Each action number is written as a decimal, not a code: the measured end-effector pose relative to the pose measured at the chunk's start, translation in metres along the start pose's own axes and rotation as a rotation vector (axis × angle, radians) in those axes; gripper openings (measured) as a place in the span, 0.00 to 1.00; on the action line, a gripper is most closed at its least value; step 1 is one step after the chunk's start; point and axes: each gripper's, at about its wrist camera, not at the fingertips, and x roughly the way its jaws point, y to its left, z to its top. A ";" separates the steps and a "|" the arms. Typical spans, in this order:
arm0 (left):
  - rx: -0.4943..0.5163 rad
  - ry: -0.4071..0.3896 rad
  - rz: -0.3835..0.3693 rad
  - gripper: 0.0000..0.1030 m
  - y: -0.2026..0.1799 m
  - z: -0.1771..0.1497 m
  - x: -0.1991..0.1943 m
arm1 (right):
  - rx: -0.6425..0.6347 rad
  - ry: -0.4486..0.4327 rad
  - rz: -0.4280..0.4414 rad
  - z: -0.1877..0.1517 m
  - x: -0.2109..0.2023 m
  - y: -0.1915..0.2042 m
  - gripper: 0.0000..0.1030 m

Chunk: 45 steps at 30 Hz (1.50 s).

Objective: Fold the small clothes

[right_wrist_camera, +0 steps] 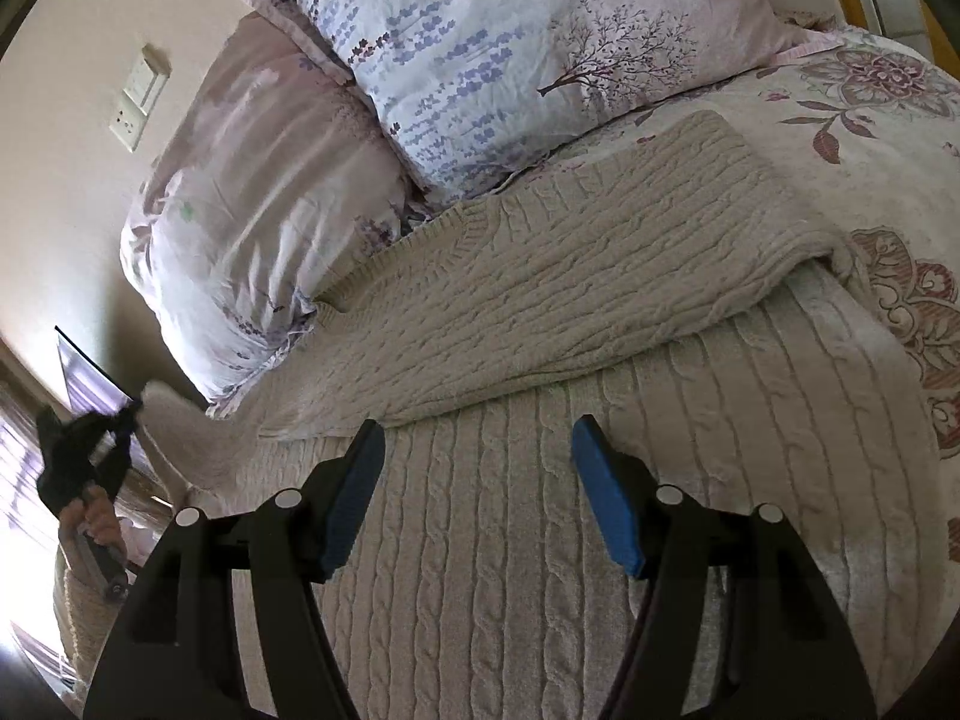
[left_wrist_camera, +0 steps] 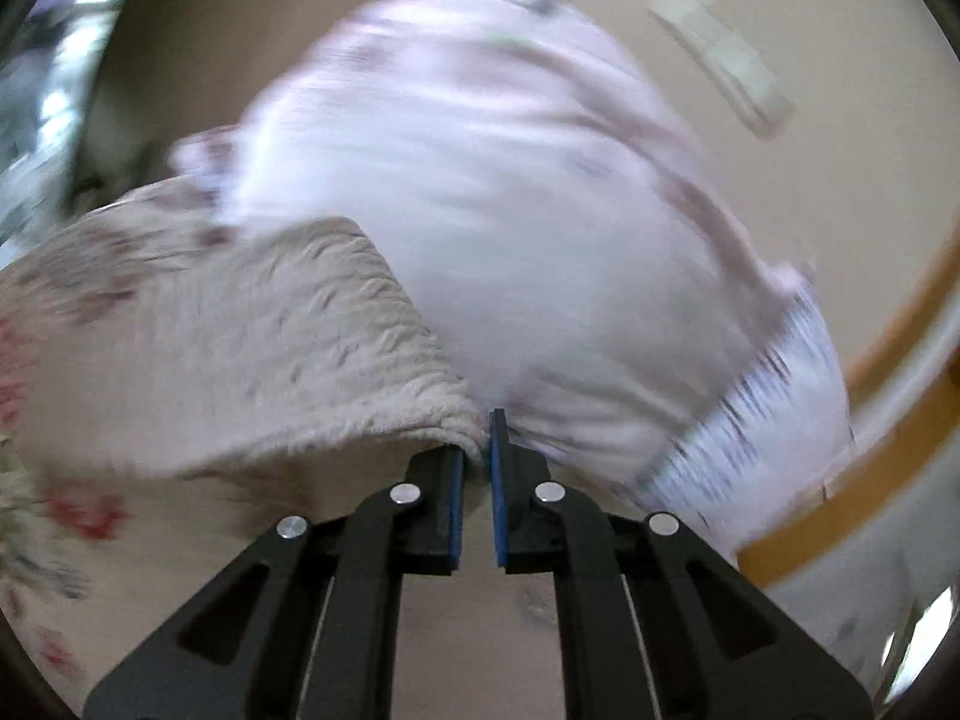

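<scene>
A cream cable-knit sweater (right_wrist_camera: 540,480) lies spread on the bed, with one sleeve (right_wrist_camera: 570,276) folded across its body. My right gripper (right_wrist_camera: 477,456) is open and empty just above the sweater's middle. My left gripper (left_wrist_camera: 478,450) is shut on the sweater's other sleeve (left_wrist_camera: 288,348) and holds it lifted off the bed; the view is motion-blurred. In the right wrist view the left gripper (right_wrist_camera: 84,456) shows at the far left edge, with the lifted sleeve end (right_wrist_camera: 180,438) beside it.
Two floral pillows (right_wrist_camera: 510,54) (right_wrist_camera: 252,198) lie at the head of the bed, beyond the sweater. A flowered bedspread (right_wrist_camera: 870,138) covers the bed on the right. Wall switches (right_wrist_camera: 135,99) are on the beige wall. A wooden bed frame (left_wrist_camera: 870,420) shows in the left wrist view.
</scene>
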 end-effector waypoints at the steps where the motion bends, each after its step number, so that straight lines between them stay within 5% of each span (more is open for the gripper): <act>1: 0.040 0.017 -0.026 0.07 -0.016 -0.006 0.008 | 0.001 -0.001 0.000 0.000 0.000 0.000 0.65; 6: 0.201 0.217 -0.148 0.07 -0.087 -0.070 0.070 | 0.005 0.001 -0.027 0.001 -0.001 -0.001 0.65; 11: 0.233 0.462 -0.145 0.19 -0.093 -0.131 0.114 | -0.072 0.042 -0.092 0.003 -0.006 0.011 0.65; 15: 0.151 0.448 -0.167 0.41 -0.068 -0.127 0.095 | -0.212 0.056 -0.106 0.018 -0.017 0.042 0.65; 25: -0.034 0.354 -0.083 0.43 0.011 -0.101 0.051 | -0.820 0.123 0.020 -0.002 0.044 0.199 0.63; 32: -0.122 0.332 -0.101 0.44 0.031 -0.098 0.049 | -1.108 0.216 -0.044 -0.052 0.122 0.253 0.51; 35: -0.149 0.326 -0.106 0.40 0.036 -0.098 0.048 | -1.169 0.233 -0.068 -0.064 0.138 0.257 0.48; 39: -0.164 0.323 -0.106 0.37 0.040 -0.099 0.047 | -1.171 0.256 -0.122 -0.067 0.158 0.255 0.21; 40: -0.162 0.322 -0.102 0.37 0.039 -0.099 0.047 | -1.146 0.262 -0.119 -0.066 0.161 0.253 0.10; 45: -0.128 0.317 -0.071 0.36 0.033 -0.099 0.047 | -0.821 0.146 -0.094 -0.021 0.134 0.228 0.08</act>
